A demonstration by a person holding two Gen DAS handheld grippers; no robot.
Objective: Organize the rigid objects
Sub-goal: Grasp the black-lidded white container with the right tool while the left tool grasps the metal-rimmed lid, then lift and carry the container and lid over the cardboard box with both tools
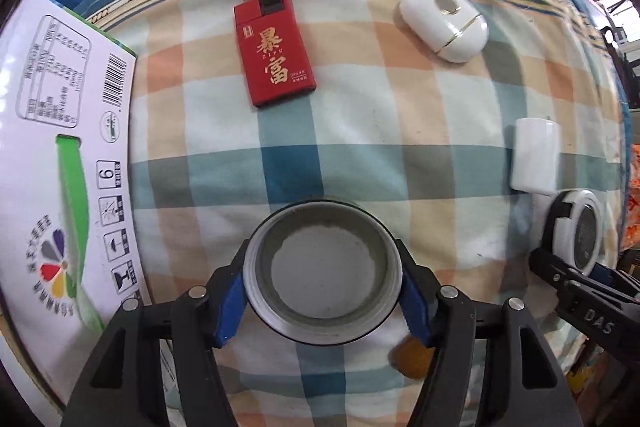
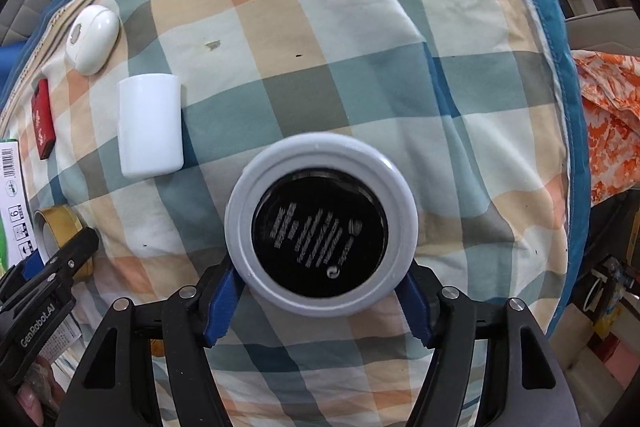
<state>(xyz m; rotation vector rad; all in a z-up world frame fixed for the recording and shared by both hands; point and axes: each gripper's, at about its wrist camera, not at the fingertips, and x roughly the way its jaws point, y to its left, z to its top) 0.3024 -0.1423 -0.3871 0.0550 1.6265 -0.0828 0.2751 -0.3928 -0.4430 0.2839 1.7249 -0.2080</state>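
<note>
My left gripper (image 1: 323, 301) is shut on a grey round lid (image 1: 323, 271), open side toward the camera, held above the checked cloth (image 1: 360, 147). My right gripper (image 2: 318, 301) is shut on a white round jar with a black base (image 2: 320, 223); the jar also shows in the left wrist view (image 1: 576, 231). On the cloth lie a red box with gold characters (image 1: 274, 51), a white oval case (image 1: 444, 21) and a white cup on its side (image 1: 534, 155). In the right wrist view these are the red box (image 2: 42, 119), the oval case (image 2: 92, 39) and the cup (image 2: 150, 123).
A white and green printed carton (image 1: 60, 155) stands along the left of the cloth. A roll of yellow tape (image 2: 60, 227) lies by the left gripper; an orange blur (image 1: 412, 359) shows under it. Orange patterned fabric (image 2: 608, 123) lies beyond the cloth's right edge.
</note>
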